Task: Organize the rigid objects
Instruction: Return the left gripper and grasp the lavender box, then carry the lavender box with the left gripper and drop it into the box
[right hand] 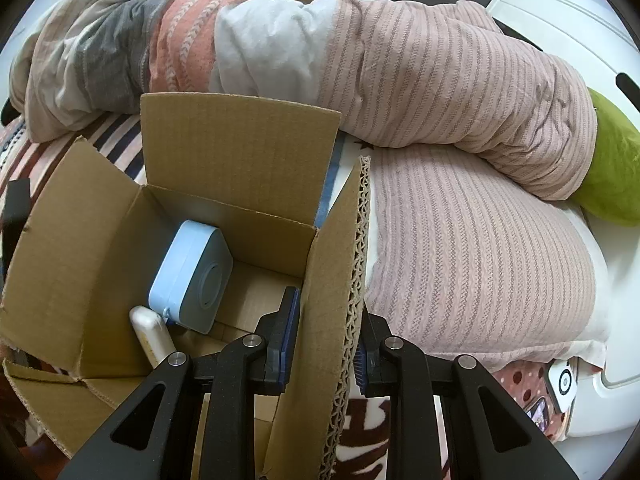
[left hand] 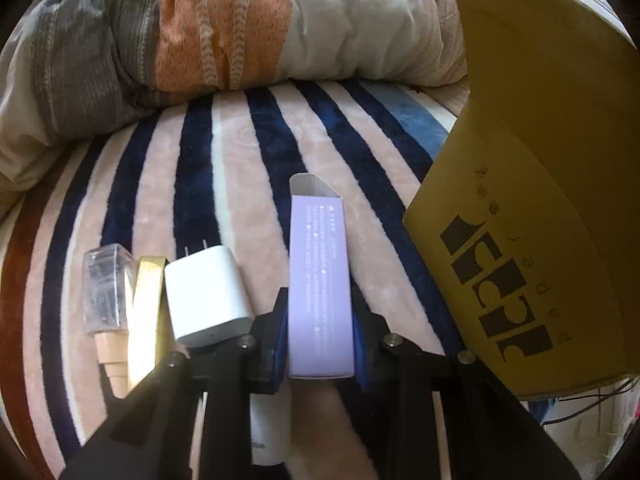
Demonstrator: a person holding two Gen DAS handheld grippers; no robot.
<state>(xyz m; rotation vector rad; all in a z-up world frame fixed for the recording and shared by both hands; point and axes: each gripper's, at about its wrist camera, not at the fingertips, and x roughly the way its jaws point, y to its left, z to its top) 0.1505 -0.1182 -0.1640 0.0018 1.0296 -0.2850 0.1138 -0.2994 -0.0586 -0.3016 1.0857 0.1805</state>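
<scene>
**A:** What have you got in hand right now?

**B:** My left gripper (left hand: 320, 344) is closed on the lilac carton (left hand: 320, 280). I hold it near its back end, and its long axis runs straight out ahead of my fingers, open flap at the far tip. It sits over the striped blanket (left hand: 240, 184) on the bed.

**A:** And the other one?

**B:** My right gripper (right hand: 326, 344) straddles the side flap (right hand: 332, 280) of the cardboard box (right hand: 96, 248), one finger inside the box, one outside. The jaws look close against the flap, and I judge they pinch it to steady the box, though I cannot see contact on the outer side.

**A:** So where does the carton go?

**B:** Into that box, I'd say. From the carton, the box stands just to the right; its printed outer wall (left hand: 520, 240) fills that side of my left view. The left hand is the nearer one, and it already carries the load.

**A:** What matters for the move?

**B:** Height and heading. The carton must clear the flaps, then tip nose-down beside the pale blue device (right hand: 188, 276) already inside.

**A:** Anything left behind?

**B:** Left of the carton lie a white charger (left hand: 204, 300), a gold bar (left hand: 146, 320) and a clear-capped bottle (left hand: 106, 292).
</scene>
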